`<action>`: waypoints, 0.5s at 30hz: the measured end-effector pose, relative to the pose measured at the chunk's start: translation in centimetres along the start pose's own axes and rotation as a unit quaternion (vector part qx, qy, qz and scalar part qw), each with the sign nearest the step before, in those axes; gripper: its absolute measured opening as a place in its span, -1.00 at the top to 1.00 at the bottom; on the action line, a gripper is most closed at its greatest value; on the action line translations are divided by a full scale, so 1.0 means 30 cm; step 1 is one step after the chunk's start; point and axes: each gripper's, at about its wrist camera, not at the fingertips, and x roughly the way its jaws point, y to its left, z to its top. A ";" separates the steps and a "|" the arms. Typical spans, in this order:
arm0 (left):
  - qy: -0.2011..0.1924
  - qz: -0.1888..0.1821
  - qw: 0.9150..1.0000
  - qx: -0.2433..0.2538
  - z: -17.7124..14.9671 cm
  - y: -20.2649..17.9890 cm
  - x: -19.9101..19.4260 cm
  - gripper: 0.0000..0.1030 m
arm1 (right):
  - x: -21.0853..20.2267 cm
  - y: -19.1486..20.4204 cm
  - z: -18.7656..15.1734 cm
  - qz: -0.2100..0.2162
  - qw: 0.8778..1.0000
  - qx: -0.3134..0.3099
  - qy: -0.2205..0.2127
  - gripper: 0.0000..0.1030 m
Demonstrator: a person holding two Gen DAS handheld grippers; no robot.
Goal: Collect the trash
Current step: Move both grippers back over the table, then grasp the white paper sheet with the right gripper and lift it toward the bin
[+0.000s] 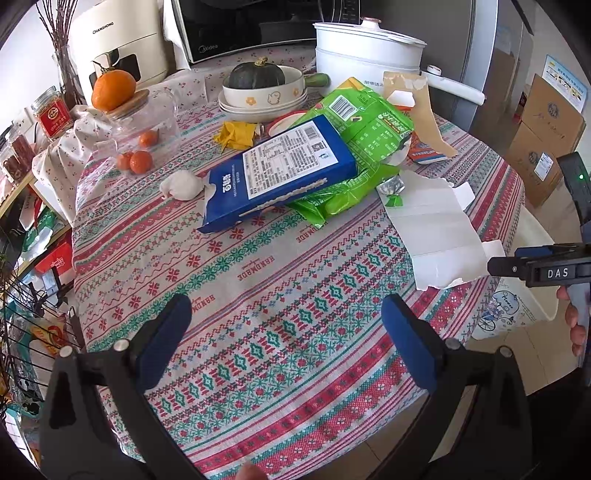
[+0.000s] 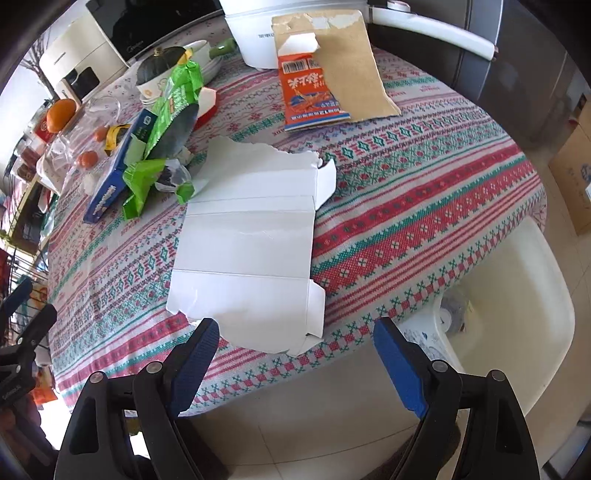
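Table (image 2: 424, 192): patterned cloth, trash scattered.
Card (image 2: 247, 251): frame centre, long axis toward right gripper (image 2: 295, 354), nearer.
Jaws: both spread, empty; left gripper (image 1: 286, 332) farther.

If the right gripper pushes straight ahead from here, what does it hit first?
Most likely the flattened white cardboard: the open right gripper points at its near torn edge, which overhangs the table edge. Height above it is unclear.

Home kitchen – microwave (image 1: 251, 26), fridge (image 1: 476, 48), dining table (image 1: 258, 295).
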 end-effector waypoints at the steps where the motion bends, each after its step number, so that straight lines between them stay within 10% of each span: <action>1: -0.001 -0.001 1.000 0.000 0.000 -0.004 -0.001 -0.98 | 0.014 -0.009 -0.009 0.005 1.000 0.008 0.005 -0.69; 7: 0.003 -0.005 1.000 0.008 0.002 -0.029 0.012 -0.98 | 0.081 -0.058 -0.076 0.044 0.997 0.051 0.044 -0.53; 15: 0.011 -0.033 0.999 -0.011 0.026 -0.056 0.031 -0.98 | 0.038 -0.156 -0.091 0.044 0.996 0.073 0.021 0.72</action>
